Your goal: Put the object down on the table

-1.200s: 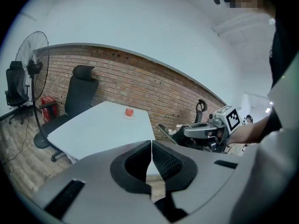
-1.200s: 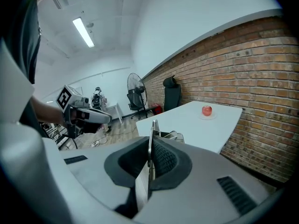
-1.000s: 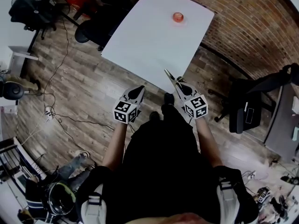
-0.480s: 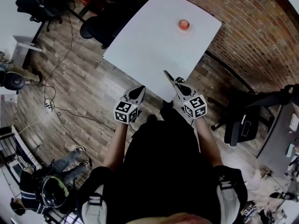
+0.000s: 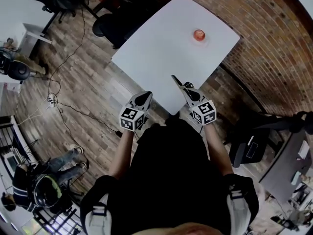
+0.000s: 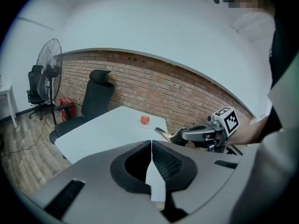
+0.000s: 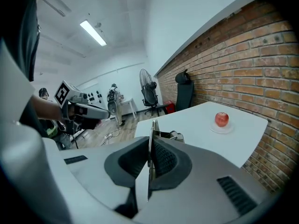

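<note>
One tool [image 7: 153, 126] edge-on in right claw [image 7: 149, 143]

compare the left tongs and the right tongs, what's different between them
The right tongs are shut on a thin flat metal tool that juts out ahead of them; the left tongs are shut on nothing. In the head view the right tongs and tool overlap the white table's near corner, while the left tongs stop about at its edge. Both are shut and point toward the table.
</note>
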A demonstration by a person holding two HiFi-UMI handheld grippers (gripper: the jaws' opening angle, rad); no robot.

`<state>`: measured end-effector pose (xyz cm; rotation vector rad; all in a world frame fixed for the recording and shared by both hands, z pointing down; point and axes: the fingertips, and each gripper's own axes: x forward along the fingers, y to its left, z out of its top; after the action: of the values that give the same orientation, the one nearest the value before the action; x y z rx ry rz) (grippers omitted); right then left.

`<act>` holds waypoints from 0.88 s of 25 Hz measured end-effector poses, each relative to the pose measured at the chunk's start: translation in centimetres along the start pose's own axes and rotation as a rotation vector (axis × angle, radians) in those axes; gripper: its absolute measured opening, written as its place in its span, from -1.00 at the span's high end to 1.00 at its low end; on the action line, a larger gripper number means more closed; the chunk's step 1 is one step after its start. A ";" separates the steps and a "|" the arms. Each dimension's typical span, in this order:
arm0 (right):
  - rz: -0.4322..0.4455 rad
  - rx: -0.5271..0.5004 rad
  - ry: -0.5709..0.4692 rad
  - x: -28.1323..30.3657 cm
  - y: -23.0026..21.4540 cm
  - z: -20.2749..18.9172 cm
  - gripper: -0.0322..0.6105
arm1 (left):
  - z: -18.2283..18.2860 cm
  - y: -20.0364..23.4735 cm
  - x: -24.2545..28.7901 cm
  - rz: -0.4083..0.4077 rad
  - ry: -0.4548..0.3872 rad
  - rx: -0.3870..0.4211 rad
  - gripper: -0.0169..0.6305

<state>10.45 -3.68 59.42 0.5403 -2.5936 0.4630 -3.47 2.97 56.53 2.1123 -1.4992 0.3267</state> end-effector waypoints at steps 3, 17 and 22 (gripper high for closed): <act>0.024 -0.010 0.002 0.1 -1.1 0.1 0.89 | 0.3 -0.1 0.9 0.024 -0.003 -0.008 0.88; 0.088 -0.041 0.027 1.5 -4.0 -0.3 0.89 | 0.0 -1.6 2.7 0.081 -0.021 -0.042 0.88; 0.094 -0.043 0.030 2.0 -4.1 -0.1 0.89 | 0.4 -0.7 2.2 0.105 -0.035 -0.046 0.88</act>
<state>10.61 -7.76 61.42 0.3949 -2.6022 0.4411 -2.08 1.10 57.06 2.0171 -1.6261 0.2918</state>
